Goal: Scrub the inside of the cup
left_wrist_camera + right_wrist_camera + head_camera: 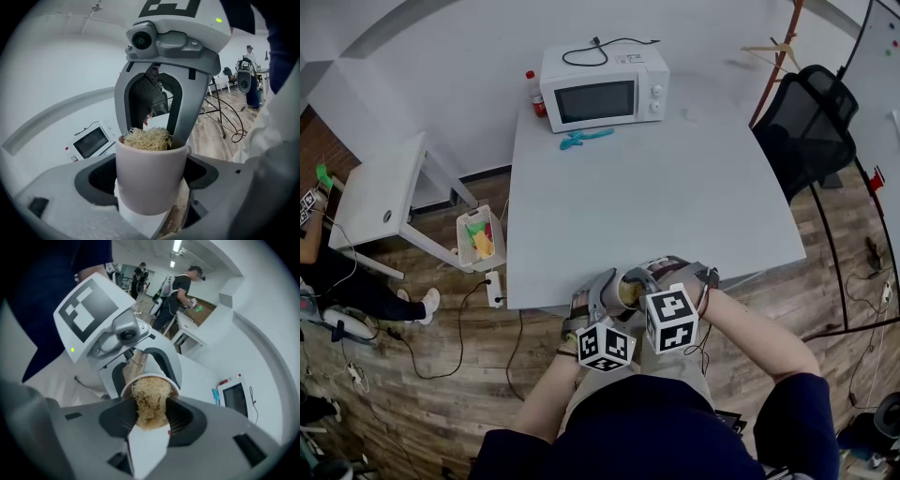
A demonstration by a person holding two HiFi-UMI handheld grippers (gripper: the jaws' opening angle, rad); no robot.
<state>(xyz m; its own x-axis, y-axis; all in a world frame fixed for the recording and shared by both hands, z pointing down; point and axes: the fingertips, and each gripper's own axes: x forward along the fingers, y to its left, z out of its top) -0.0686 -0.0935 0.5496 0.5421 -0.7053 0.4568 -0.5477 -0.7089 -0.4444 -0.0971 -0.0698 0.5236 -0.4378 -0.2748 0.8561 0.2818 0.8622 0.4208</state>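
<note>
A pale cup (150,176) sits upright between the jaws of my left gripper (151,187), which is shut on it. A straw-coloured fibrous scrubber (149,401) is clamped in my right gripper (150,417) and pushed into the cup's mouth (151,379), filling it. In the left gripper view the scrubber (147,139) shows at the rim, with the right gripper's fingers (180,117) reaching down into the cup. Seen from the head, the left gripper (598,314) and the right gripper (652,291) meet just past the table's front edge; the cup is mostly hidden between them.
The white table (656,197) carries a microwave (602,89), a red-capped bottle (535,94) and a teal tool (586,139) at its far end. A black chair (811,127) stands at the right, and a side table (380,202) and a small bin (478,239) at the left. People (180,291) stand in the background.
</note>
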